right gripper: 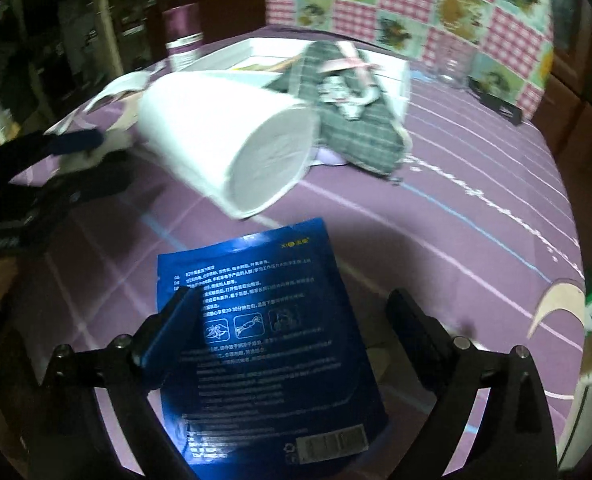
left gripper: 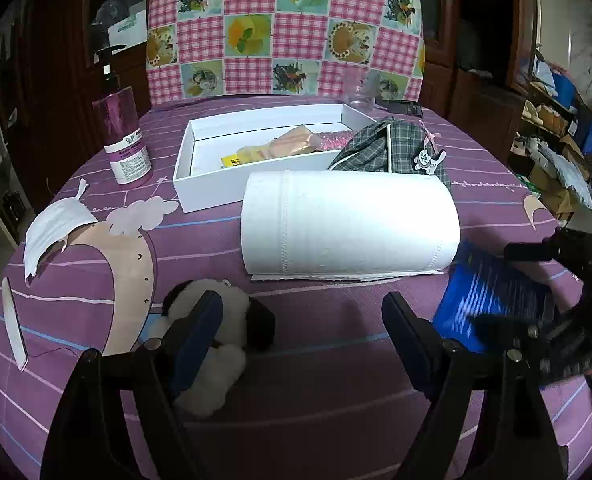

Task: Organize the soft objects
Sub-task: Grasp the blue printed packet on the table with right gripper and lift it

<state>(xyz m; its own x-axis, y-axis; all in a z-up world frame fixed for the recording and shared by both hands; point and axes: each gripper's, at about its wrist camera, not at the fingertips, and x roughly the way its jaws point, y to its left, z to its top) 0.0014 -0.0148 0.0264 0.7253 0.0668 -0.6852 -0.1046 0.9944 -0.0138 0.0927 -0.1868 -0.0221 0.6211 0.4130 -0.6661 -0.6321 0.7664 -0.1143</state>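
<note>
Blue sachet (right gripper: 264, 336) lies flat on the purple tablecloth (right gripper: 455, 240) near the table's near edge, between the right gripper's (right gripper: 296, 320) spread fingers, no pad pressing it. Paper roll (left gripper: 347, 224) lies on its side mid-table, before the white tray (left gripper: 216, 188); checked pouch (left gripper: 387, 148) drapes the tray's right corner. Left gripper (left gripper: 299, 328) wide, empty, plush panda (left gripper: 216, 344) beside its left finger.
</note>
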